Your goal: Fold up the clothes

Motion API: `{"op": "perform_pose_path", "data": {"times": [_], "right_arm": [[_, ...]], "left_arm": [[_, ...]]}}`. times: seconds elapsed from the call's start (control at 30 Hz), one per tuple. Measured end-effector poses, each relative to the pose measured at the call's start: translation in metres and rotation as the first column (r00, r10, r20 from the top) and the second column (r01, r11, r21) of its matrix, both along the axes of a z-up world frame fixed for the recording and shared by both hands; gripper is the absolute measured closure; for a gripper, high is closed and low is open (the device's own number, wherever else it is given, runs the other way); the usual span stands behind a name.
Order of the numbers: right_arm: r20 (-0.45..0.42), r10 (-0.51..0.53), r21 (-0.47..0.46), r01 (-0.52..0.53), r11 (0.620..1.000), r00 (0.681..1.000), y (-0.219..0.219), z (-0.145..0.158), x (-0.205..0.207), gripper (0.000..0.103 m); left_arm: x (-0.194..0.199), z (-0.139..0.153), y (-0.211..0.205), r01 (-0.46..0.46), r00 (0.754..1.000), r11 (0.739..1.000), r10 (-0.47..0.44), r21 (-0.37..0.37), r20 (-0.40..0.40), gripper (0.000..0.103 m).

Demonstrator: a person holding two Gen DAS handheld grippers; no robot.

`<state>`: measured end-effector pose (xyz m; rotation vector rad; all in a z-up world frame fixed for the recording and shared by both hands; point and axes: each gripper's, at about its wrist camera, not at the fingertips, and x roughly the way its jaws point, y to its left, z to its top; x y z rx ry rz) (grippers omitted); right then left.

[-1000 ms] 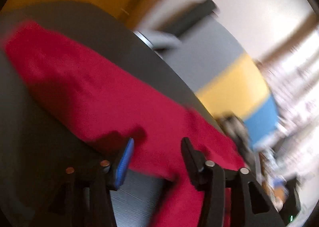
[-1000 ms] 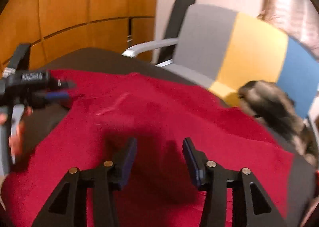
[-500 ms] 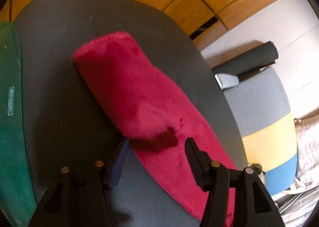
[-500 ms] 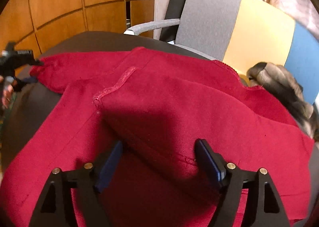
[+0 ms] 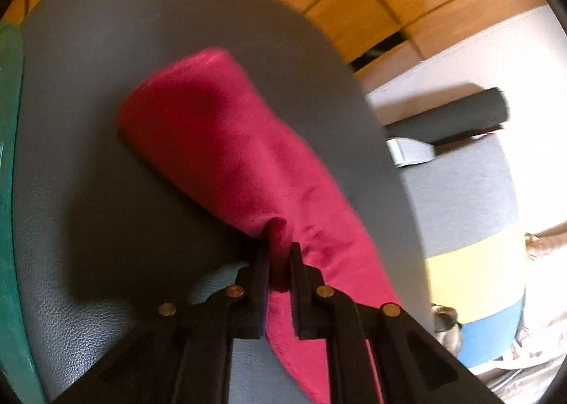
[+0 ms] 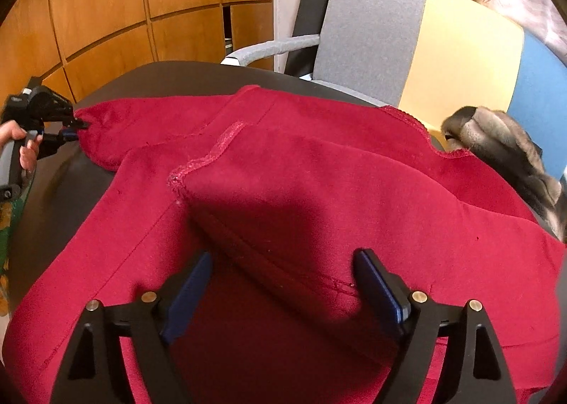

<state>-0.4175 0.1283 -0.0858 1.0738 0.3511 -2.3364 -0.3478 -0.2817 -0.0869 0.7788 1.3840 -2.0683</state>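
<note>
A red garment [image 6: 319, 191] lies spread over the dark grey table [image 6: 159, 78], partly folded over itself, with a stitched hem running across its upper layer. Its sleeve [image 5: 226, 156] stretches away in the left wrist view. My left gripper [image 5: 280, 255] is shut on a bunched fold of that sleeve, and it appears at far left in the right wrist view as the left gripper [image 6: 76, 129], held by a hand. My right gripper [image 6: 283, 262] hangs open just above the garment's folded layer, with nothing between its fingers.
A grey, yellow and blue chair [image 6: 425, 42] stands behind the table, with a furry brown item [image 6: 503, 149] on its seat. Wooden wall panels [image 6: 124, 14] fill the back left. A green mat [image 5: 7, 191] borders the table's left side.
My left gripper has closed on the sleeve, where it stood open half a second ago. The right gripper has edged slightly closer over the folded layer and stays open.
</note>
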Motion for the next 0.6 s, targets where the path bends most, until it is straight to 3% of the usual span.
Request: {"op": "perform_pose_path", "data": {"times": [0.1,0.2,0.3,0.37,0.47,0.6], "right_arm": [[0.005,-0.002,-0.009,0.002,1.0,1.0,0.001,0.0,0.001,0.017],[0.006,-0.005,-0.01,0.005,1.0,1.0,0.0,0.0,0.002,0.017],[0.016,-0.006,-0.016,0.006,1.0,1.0,0.001,0.002,0.002,0.016],[0.038,-0.022,-0.048,0.024,0.999,0.999,0.009,0.004,0.001,0.016],[0.087,-0.097,-0.143,0.109,0.984,0.991,0.044,0.012,0.002,0.017],[0.162,-0.186,-0.259,0.224,0.94,0.969,0.091,0.021,0.004,0.017]], "left_arm": [[-0.009,0.038,0.011,0.05,0.995,0.998,-0.053,-0.039,-0.089,0.095],[-0.025,0.082,0.037,0.122,0.974,0.987,-0.14,-0.107,-0.176,0.095],[-0.053,0.127,0.086,0.248,0.935,0.938,-0.297,-0.241,-0.194,0.095],[-0.064,0.149,0.125,0.342,0.892,0.883,-0.413,-0.322,-0.186,0.095],[-0.072,0.168,0.185,0.472,0.805,0.778,-0.572,-0.414,-0.156,0.095],[-0.073,0.16,0.278,0.649,0.643,0.58,-0.764,-0.492,-0.053,0.095]]}}
